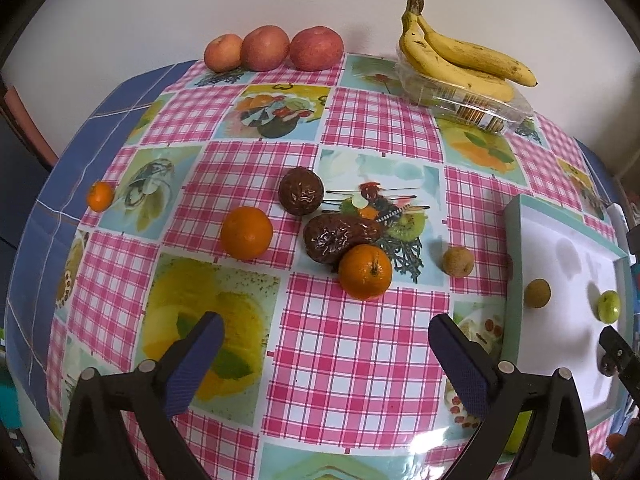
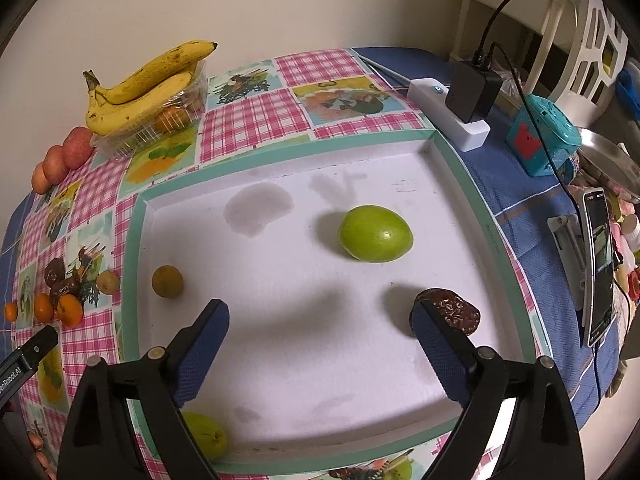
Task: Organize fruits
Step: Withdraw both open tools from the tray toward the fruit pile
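Both grippers, left (image 1: 324, 344) and right (image 2: 320, 330), are held wide open, nothing pinched | oranges (image 1: 365, 271) are left mid-tablecloth | green fruit (image 2: 375, 233) sits mid-tray (image 2: 288, 452) | round fruit could be nudged and rolled away.

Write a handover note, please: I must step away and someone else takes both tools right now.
Left tool: open, empty, over the tablecloth.
Right tool: open, empty, over the tray.
In the tray: green fruit, brown wrinkled fruit, small tan fruit.
Still on the cloth: three oranges, two dark wrinkled fruits, a tan fruit, another green fruit by the tray's near edge.
Apples and bananas sit at the far edge.
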The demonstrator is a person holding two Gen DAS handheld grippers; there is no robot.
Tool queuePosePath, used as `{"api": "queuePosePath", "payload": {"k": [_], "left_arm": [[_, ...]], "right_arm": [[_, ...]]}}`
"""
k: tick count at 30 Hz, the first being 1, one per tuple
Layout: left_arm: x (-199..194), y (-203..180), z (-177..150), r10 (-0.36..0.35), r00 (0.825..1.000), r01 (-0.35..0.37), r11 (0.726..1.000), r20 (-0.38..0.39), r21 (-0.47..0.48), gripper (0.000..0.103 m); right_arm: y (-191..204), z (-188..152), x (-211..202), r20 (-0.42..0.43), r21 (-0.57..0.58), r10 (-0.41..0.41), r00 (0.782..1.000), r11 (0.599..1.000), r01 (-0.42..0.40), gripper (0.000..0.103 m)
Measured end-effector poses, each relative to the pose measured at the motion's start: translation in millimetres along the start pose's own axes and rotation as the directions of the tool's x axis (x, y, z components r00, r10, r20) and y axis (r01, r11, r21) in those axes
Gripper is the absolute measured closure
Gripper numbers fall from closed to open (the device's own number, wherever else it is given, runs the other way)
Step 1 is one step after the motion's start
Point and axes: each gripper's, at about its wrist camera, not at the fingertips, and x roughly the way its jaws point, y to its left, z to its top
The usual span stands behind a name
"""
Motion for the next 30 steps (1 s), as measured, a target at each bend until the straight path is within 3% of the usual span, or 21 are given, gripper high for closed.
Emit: {"api": "queuePosePath", "payload": {"k": [15, 19, 24, 30], "left_arm": [[-10, 1, 21, -0.014, 0.995, 0.010, 0.999, 0.100, 0.047, 0.000], [-11, 10, 29, 0.034, 0.993, -0.037, 0.999, 0.110, 0.029, 0.000], [-10, 40, 40, -0.021, 0.994, 0.024, 0.999, 0.105, -0.025, 0.000], [-17, 90, 45, 0.031, 0.977, -0.013, 0.996, 0.212, -0.086, 0.000]], "right_arm": [[11, 0, 2, 0.023, -0.033, 0.040, 0.999, 0.999, -0.039, 0.010], [17, 1, 2, 0.019, -0.037, 0.064, 0.998, 0.997, -0.064, 0.010], [36, 6, -6, 0.052, -0.083, 0.086, 0.995, 0.993, -0.082, 0.010], [73, 13, -13, 0.074, -0.136, 0.176, 0.982, 0.977, -0.165, 0.010]]}}
